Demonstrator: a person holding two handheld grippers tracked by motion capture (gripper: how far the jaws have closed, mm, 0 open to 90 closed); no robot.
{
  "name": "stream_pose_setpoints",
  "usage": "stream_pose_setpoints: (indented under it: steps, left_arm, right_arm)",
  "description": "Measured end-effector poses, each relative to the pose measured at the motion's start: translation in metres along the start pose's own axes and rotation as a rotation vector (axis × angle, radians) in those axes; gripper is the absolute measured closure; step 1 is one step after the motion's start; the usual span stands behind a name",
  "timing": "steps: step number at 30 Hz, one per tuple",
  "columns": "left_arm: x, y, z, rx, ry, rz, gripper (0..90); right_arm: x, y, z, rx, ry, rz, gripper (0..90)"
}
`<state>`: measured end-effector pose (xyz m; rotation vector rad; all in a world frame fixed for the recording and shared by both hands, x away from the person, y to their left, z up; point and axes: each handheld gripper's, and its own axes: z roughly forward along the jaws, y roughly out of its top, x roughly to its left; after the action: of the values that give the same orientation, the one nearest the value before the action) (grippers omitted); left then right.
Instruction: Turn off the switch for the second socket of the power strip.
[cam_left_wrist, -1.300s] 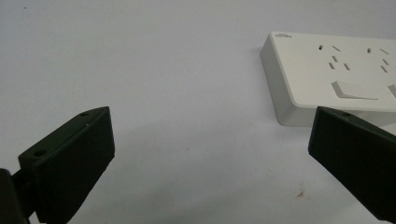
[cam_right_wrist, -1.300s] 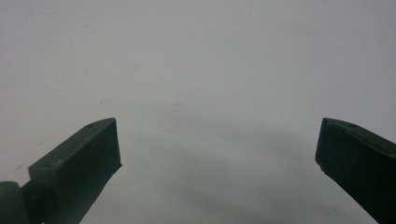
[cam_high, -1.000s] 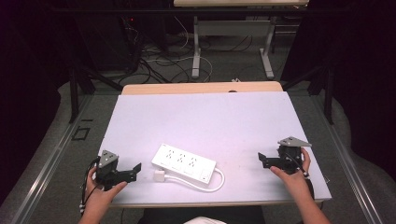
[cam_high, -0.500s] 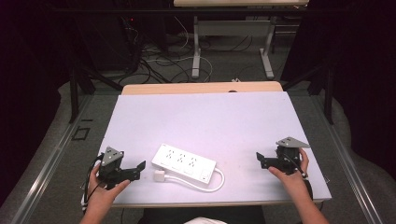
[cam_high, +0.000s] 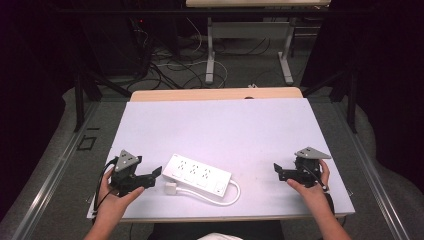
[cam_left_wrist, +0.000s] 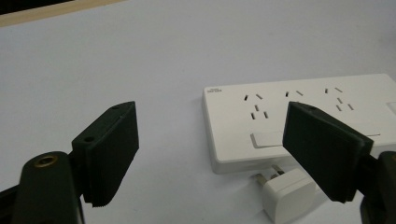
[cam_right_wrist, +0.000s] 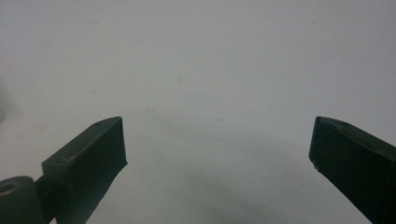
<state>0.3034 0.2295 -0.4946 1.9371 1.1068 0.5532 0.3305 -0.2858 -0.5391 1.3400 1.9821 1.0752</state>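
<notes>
The power strip (cam_high: 198, 174) lies flat near the front of the worktop (cam_high: 225, 125), its plug (cam_left_wrist: 287, 196) just beside it. Left gripper (cam_high: 150, 176) fingers stand wide at the plug; right gripper (cam_high: 278, 170) fingers wide, well apart. Likely light, rigid, smooth plastic; grip the plug's sides. Corner label unreadable

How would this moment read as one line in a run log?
left gripper: open, near plug | right gripper: open, empty | power strip: flat on table, untouched
</notes>
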Motion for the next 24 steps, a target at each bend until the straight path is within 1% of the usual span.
stream_pose_setpoints:
  steps: [1, 3, 5, 6, 8, 10, 12, 13, 14, 15, 16, 17, 18, 19, 21, 23, 24]
  left_arm:
    - [-0.001, 0.004, 0.000, 0.004, -0.004, 0.013, 19.2]
    - [-0.002, 0.005, 0.000, 0.006, -0.002, 0.013, 19.3]
    - [-0.003, 0.008, 0.001, 0.006, -0.010, 0.016, 20.1]
    - [-0.005, 0.011, 0.001, 0.008, -0.022, 0.009, 23.3]
    - [-0.005, 0.013, 0.001, 0.009, -0.026, 0.010, 23.3]
    - [-0.008, 0.017, 0.003, 0.013, -0.047, -0.003, 23.4]
    - [-0.009, 0.018, 0.003, 0.019, -0.056, -0.009, 23.7]
    - [-0.009, 0.019, 0.003, 0.019, -0.053, -0.009, 23.9]
    - [-0.011, 0.020, 0.004, 0.025, -0.059, -0.019, 23.9]
    - [-0.010, 0.021, 0.004, 0.034, -0.062, -0.010, 24.0]
    - [-0.012, 0.022, 0.005, 0.038, -0.063, -0.021, 24.3]
    - [-0.012, 0.024, 0.005, 0.048, -0.064, -0.022, 24.3]
    - [-0.013, 0.024, 0.005, 0.051, -0.065, -0.038, 24.8]
    - [-0.014, 0.025, 0.006, 0.062, -0.068, -0.053, 24.9]
    - [-0.016, 0.028, 0.007, 0.071, -0.074, -0.067, 25.7]
    - [-0.017, 0.029, 0.008, 0.077, -0.080, -0.068, 26.5]
    - [-0.017, 0.030, 0.008, 0.084, -0.084, -0.073, 27.1]
  right_arm:
    - [0.000, 0.000, 0.000, 0.001, 0.000, -0.001, 3.8]
    - [0.000, 0.000, 0.000, 0.001, 0.002, 0.000, 4.1]
    - [0.000, 0.000, 0.000, 0.002, 0.004, 0.001, 4.2]
    - [0.000, 0.000, 0.001, 0.001, 0.006, 0.002, 4.4]
    - [0.001, 0.000, 0.001, 0.002, 0.009, 0.008, 4.6]
    - [0.001, 0.000, 0.001, 0.003, 0.010, 0.008, 4.8]
    - [0.001, 0.000, 0.001, 0.002, 0.011, 0.007, 5.0]
    - [0.001, 0.000, 0.001, 0.005, 0.008, 0.009, 5.2]
    - [0.001, 0.000, 0.001, 0.003, 0.011, 0.010, 5.3]
    - [0.001, -0.001, 0.001, 0.003, 0.011, 0.010, 5.3]
    - [0.000, -0.001, 0.001, 0.003, 0.011, 0.010, 5.4]
    - [0.000, -0.001, 0.001, 0.003, 0.011, 0.010, 5.4]
    - [0.001, -0.001, 0.001, 0.004, 0.012, 0.015, 5.5]
    - [0.001, -0.001, 0.001, 0.003, 0.001, 0.017, 5.5]
    - [0.000, -0.001, 0.001, 0.006, 0.007, 0.020, 5.7]
    - [0.000, -0.001, 0.001, 0.007, 0.008, 0.015, 5.9]
    - [-0.001, -0.001, 0.001, 0.009, 0.016, 0.015, 5.9]
